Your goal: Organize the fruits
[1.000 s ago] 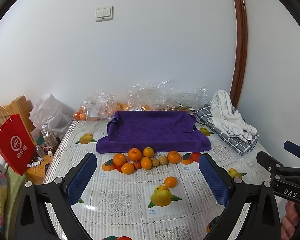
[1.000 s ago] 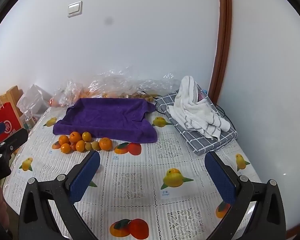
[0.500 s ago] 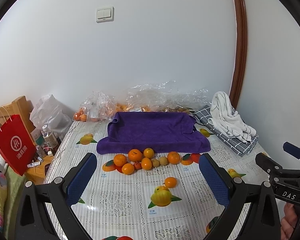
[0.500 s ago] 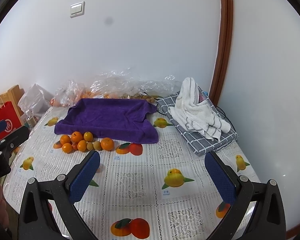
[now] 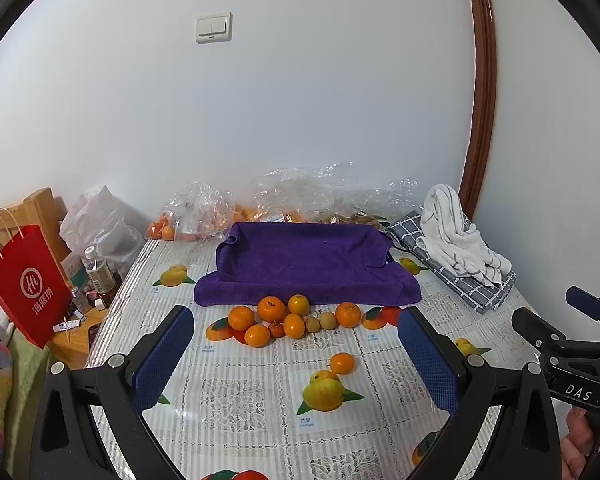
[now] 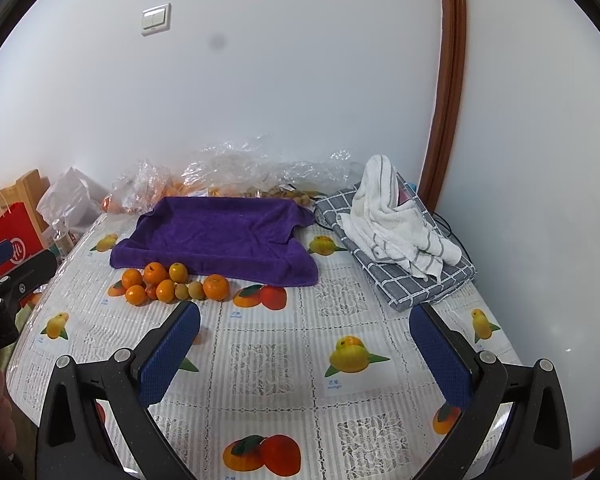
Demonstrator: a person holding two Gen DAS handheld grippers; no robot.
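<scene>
orange fruits lie beyond both grippers' wide-apart, empty jaws.

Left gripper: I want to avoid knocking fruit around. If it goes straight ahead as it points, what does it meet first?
Probably the lone orange lying apart on the tablecloth, between the open left gripper fingers; the fruit cluster lies beyond. Depth is unclear.
</scene>
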